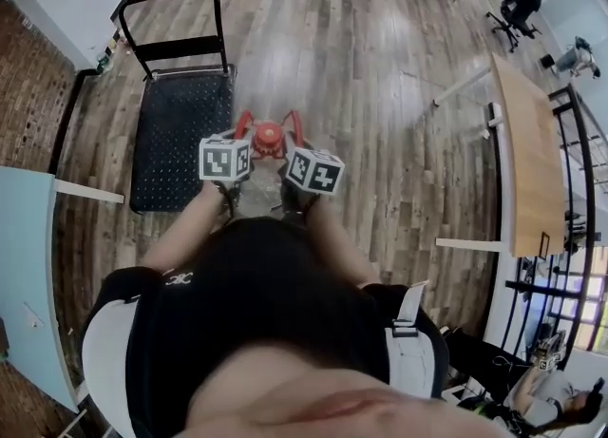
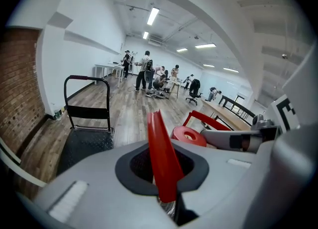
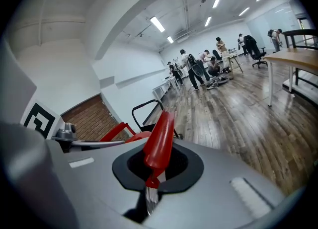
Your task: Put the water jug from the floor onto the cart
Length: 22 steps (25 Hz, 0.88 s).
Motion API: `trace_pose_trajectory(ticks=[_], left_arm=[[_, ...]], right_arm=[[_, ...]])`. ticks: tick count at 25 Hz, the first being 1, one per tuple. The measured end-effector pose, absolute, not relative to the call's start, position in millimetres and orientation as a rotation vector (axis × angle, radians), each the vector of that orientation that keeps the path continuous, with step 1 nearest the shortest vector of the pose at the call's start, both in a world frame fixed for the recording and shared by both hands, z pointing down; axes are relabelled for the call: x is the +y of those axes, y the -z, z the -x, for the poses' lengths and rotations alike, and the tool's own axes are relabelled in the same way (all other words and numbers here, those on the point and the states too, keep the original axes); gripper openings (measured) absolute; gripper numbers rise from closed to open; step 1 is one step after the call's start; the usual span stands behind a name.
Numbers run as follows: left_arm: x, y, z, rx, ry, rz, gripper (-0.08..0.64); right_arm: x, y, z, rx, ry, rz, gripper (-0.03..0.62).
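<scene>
In the head view, our left gripper [image 1: 226, 168] and right gripper [image 1: 313, 175] sit side by side over the red-capped plastic water jug [image 1: 268, 139]. It is just off the right edge of the black studded platform cart [image 1: 180, 142], with open wooden plank floor [image 1: 380, 94] ahead. The jug's body is mostly hidden.

In the left gripper view, our jaws clamp a flat red handle strap [image 2: 161, 158].

In the right gripper view, our jaws pinch the second red strap [image 3: 159, 143].
</scene>
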<state>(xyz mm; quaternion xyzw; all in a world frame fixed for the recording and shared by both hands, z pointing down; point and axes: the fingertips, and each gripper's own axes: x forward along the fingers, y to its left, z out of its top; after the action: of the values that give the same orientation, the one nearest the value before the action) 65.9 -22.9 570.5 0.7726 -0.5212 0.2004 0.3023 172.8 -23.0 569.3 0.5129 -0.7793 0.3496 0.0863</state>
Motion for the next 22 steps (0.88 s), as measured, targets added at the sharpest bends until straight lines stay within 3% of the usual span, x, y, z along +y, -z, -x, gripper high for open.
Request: trace_pose_trajectory(ticks=[22], left_arm=[[-170.5,-552.6,-132.3,-1.543,-0.465,-1.91,0.029]], right_arm=[[-201.0,-549.9,-238.1,-2.499,-1.067,-1.265,0.015]])
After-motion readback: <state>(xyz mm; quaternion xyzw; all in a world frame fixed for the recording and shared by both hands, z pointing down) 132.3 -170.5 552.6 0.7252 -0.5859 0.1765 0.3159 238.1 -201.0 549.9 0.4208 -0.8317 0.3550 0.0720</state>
